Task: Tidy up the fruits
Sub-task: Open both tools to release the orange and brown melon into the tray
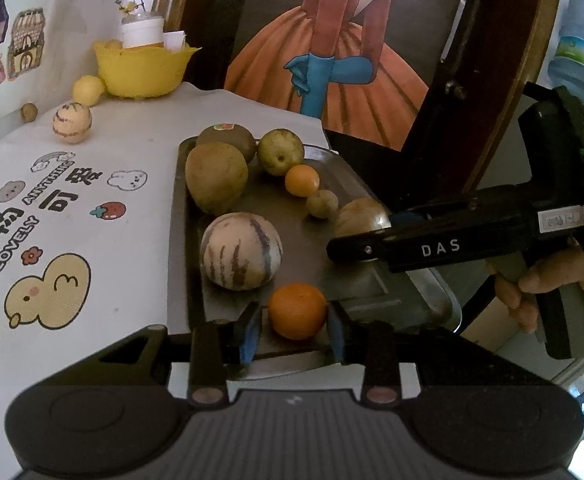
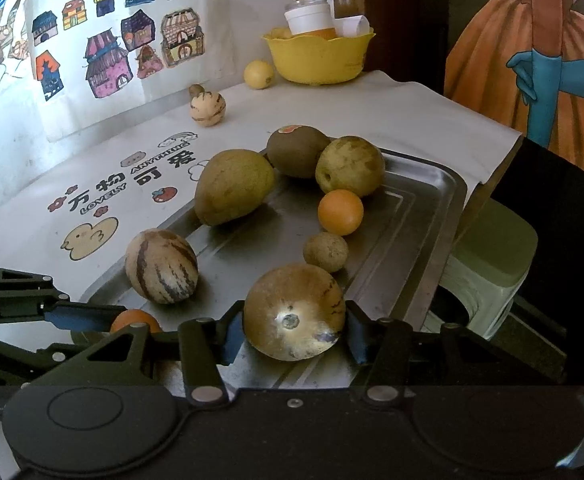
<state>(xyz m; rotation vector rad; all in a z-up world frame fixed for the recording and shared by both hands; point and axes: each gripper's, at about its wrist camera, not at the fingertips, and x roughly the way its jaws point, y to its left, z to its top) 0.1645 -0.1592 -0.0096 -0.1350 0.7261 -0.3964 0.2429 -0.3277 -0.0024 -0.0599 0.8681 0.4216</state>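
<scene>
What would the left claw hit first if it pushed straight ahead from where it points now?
The orange already sitting between the left claw pads. Beyond it, probably the striped melon on the metal tray, though depth is unclear.

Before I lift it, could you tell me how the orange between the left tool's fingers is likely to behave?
The orange is round and sits on a smooth metal tray, so it will probably roll if nudged. Its skin looks firm, so the blue pads should grip it. It seems small, likely light.
</scene>
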